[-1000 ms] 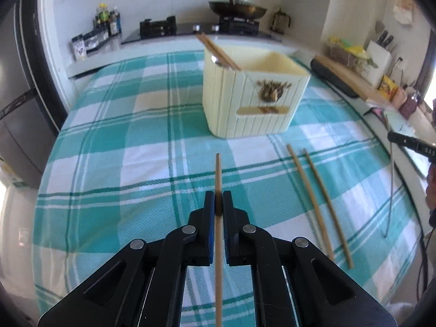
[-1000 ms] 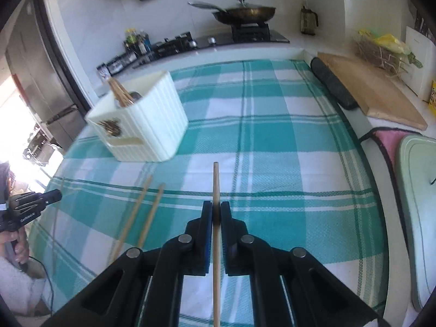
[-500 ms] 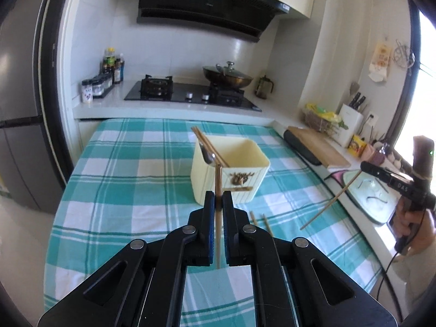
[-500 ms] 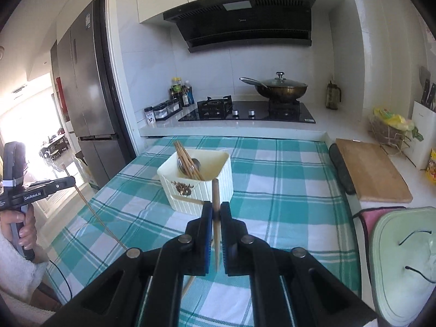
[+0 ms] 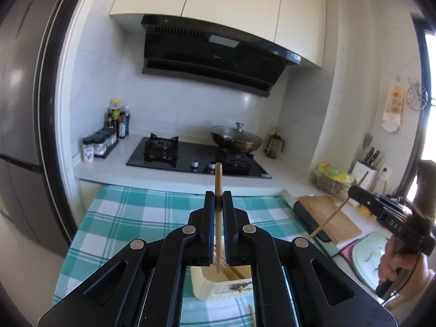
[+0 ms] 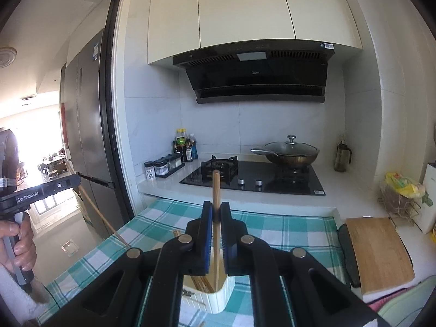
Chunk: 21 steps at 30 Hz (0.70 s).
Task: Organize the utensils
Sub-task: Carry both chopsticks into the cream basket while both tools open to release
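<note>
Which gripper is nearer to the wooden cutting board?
Right. The right gripper is on the cutting board's side of the cream holder; the left gripper is on the far side, toward the fridge.

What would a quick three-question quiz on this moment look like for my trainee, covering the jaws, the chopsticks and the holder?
1. True or false: the left gripper has its jaws shut on a chopstick.
2. What does the right gripper hold?
A. a spoon
B. a chopstick
C. nothing
3. Fill in: in both wrist views the cream utensil holder sits on the ____ checked tablecloth, with chopsticks already inside it.

Key: 1 true; 2 B; 3 teal-and-white.
</note>
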Tool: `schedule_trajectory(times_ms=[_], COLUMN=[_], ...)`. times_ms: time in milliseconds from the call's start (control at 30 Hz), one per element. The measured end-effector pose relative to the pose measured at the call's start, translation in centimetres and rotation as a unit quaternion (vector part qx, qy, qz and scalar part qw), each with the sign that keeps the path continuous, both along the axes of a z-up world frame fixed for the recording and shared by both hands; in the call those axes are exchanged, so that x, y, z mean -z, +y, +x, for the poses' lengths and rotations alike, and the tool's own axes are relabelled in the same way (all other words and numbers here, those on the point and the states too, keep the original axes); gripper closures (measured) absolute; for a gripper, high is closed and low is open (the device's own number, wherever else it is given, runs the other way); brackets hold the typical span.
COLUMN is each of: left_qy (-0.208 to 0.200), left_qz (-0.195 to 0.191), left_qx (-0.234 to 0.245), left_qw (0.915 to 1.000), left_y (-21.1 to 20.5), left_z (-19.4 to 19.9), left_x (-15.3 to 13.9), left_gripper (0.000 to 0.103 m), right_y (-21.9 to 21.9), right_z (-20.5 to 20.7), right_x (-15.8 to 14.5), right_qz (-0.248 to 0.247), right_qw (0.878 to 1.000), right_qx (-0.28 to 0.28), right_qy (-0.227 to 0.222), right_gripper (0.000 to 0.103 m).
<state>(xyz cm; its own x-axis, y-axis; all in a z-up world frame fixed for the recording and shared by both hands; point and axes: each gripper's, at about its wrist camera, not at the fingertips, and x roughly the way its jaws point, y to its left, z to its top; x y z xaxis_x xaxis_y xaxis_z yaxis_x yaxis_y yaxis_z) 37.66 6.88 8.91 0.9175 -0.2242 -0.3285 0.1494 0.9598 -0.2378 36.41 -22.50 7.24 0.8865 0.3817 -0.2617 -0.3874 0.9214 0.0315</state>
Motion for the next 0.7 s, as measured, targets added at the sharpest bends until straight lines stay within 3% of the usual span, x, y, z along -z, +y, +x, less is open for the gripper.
schedule_trajectory(times_ms=[167,333,467,500,533,567,600,633,700], left_qy=[0.063,0.134,0.179,0.185,0.189,0.189,0.186,0.183,0.185], left_qz=[-0.005,0.003,0.019,0.021,0.018,0.013,0.010,0.013,0.025], left_qx=[-0.001,0.008,0.022,0.020,0.022,0.026,0.027,0.024,0.024], left_qw=[0.9980,0.9910,0.9834,0.9823,0.9816,0.9816,0.9821,0.9827,0.9822], left_y=[-1.0,-2.3,-3.5,-3.5,-3.5,-3.2,-2.9,-2.4,-1.9], left_z=[5.1,9.1,10.8,10.9,10.8,10.5,10.1,9.3,7.9], left_x=[4.1,8.3,10.4,10.7,10.7,10.7,10.6,10.4,10.3], left_gripper=[0.100,0.100,0.099,0.093,0.080,0.072,0.057,0.049,0.043], right_y=[2.9,6.0,7.0,7.0,6.9,6.7,6.5,5.9,4.8], right_z=[4.1,9.6,12.4,12.8,13.0,13.2,13.0,12.4,11.2], right_x=[2.3,7.2,10.5,11.0,11.3,11.3,11.2,10.8,10.1], right_qz=[-0.035,-0.092,-0.094,-0.084,-0.072,-0.058,-0.041,-0.021,-0.010], right_qw=[0.999,0.988,0.979,0.978,0.978,0.979,0.980,0.983,0.987], right_qx=[-0.015,-0.024,-0.029,-0.031,-0.031,-0.028,-0.025,-0.024,-0.018], right_qy=[0.030,0.122,0.179,0.187,0.193,0.195,0.193,0.182,0.160], right_gripper=[0.097,0.097,0.096,0.095,0.086,0.077,0.062,0.059,0.059])
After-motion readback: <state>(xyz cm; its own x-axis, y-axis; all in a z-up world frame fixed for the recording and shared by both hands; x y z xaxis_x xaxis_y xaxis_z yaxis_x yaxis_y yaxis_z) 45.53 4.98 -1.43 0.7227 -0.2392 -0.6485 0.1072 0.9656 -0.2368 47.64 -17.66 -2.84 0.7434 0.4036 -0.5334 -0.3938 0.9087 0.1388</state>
